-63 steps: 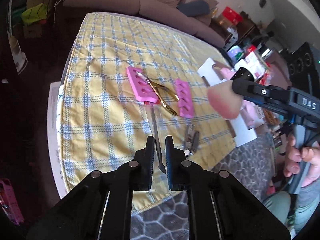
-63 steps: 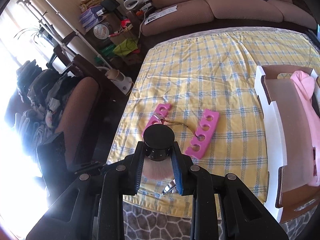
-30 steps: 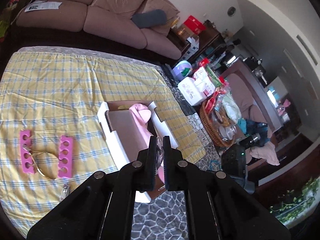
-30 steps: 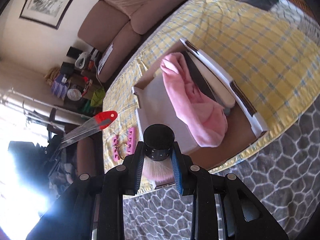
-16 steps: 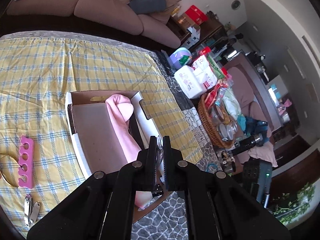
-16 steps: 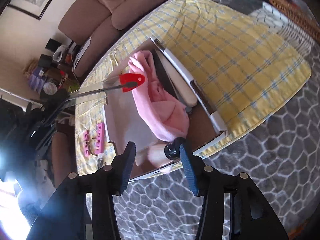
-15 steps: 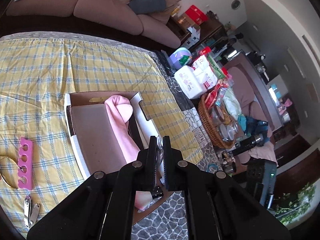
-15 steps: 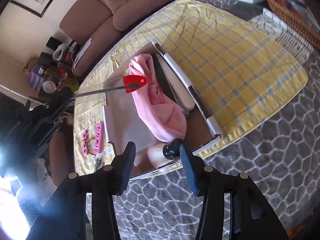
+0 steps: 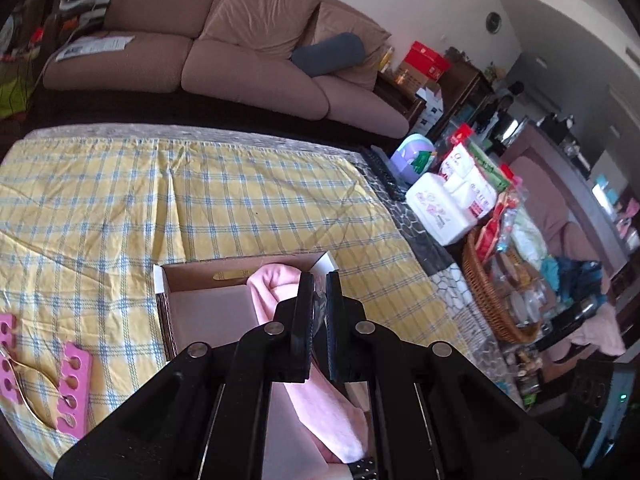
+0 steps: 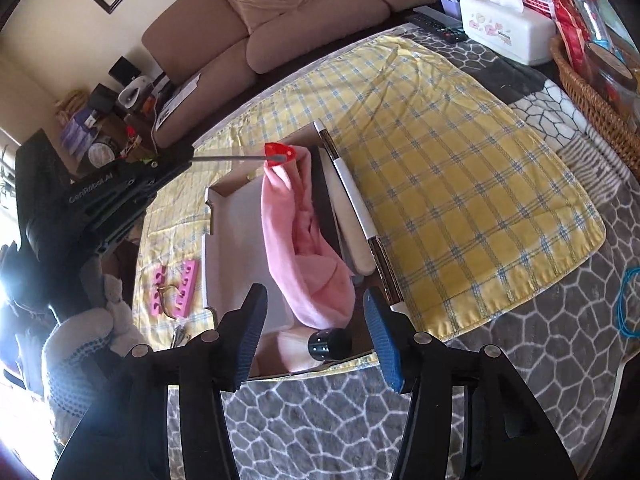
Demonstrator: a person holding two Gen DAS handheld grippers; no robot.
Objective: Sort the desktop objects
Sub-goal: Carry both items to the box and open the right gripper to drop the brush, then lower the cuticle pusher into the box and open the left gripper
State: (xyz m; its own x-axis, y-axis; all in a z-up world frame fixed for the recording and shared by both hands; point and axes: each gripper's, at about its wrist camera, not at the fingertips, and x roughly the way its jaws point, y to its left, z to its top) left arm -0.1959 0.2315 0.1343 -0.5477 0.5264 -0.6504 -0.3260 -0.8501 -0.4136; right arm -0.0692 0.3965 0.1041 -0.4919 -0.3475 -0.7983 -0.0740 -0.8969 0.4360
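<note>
R gripper [image 10: 316, 332] just let go of the makeup brush [image 10: 316, 346]. Jaws spread and still opening, nothing between the pads. Brush now lies on its side in the near end of the cardboard box [image 10: 218, 216], black handle cap toward cam, bristles to the left, just below the pink towel [image 10: 304, 240]. A sec ago it was still clamped upright in the jaws, so that item = sorted.

L gripper [image 9: 318, 300] clamped shut on a thin clear stick w/ red tip [image 10: 280, 154], now moved over the box; tip hangs above the towel's far end. Prob next to drop.

Still out on the yellow plaid cloth [image 9: 240, 200]: two pink toe separators [image 9: 74, 384], gold cuticle nipper [image 10: 166, 294] between them, and nail clippers [image 10: 179, 334] near the edge. Task roughly half done imo.
</note>
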